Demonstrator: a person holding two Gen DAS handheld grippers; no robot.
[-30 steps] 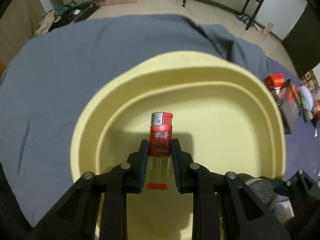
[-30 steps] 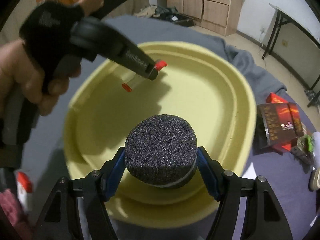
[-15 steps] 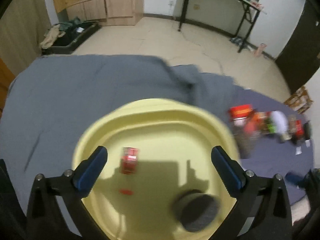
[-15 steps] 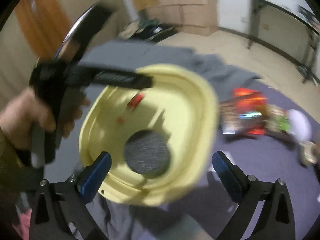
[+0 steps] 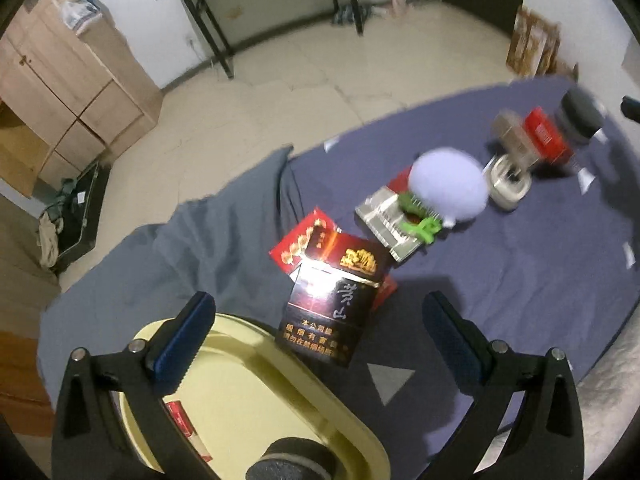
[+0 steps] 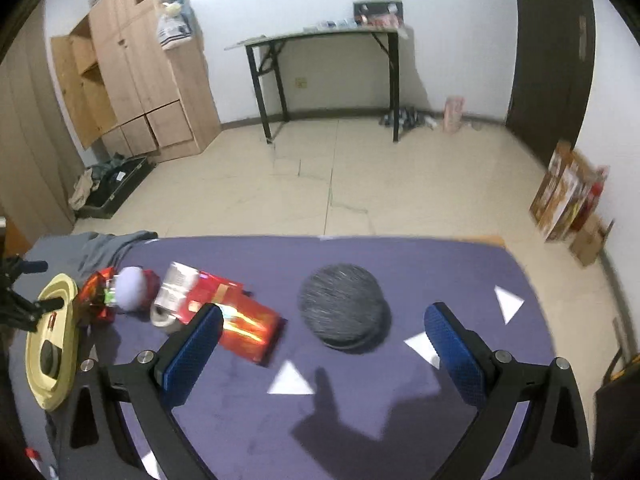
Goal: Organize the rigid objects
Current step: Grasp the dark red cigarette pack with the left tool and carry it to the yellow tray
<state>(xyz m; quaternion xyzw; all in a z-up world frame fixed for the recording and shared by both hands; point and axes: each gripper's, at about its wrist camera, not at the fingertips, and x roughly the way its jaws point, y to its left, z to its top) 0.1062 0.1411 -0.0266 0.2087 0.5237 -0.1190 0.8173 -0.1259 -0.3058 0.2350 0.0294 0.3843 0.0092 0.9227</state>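
Note:
My left gripper (image 5: 320,340) is open and empty above the yellow tray's (image 5: 304,384) far rim. In the tray lie a red lighter (image 5: 182,424) and a dark round puck (image 5: 288,460). A dark cigarette pack (image 5: 332,304) stands just ahead of the left gripper on a red pack (image 5: 300,240). My right gripper (image 6: 320,344) is open and empty, facing a second dark round puck (image 6: 344,310) on the purple cloth (image 6: 360,420). A red shiny pack (image 6: 244,328) lies left of it. The tray (image 6: 60,360) shows at the far left of the right wrist view.
A white ball (image 5: 448,186) with a green clip (image 5: 424,228), a silver box (image 5: 384,220), a round tin (image 5: 510,188) and a red box (image 5: 546,140) lie further along the cloth. White paper triangles (image 6: 290,380) are scattered about. The cloth's far edge drops to the floor.
Both grippers opened and let go: the lighter and one puck now lie in the tray. Both have since swung right, away from the tray, toward the remaining objects.

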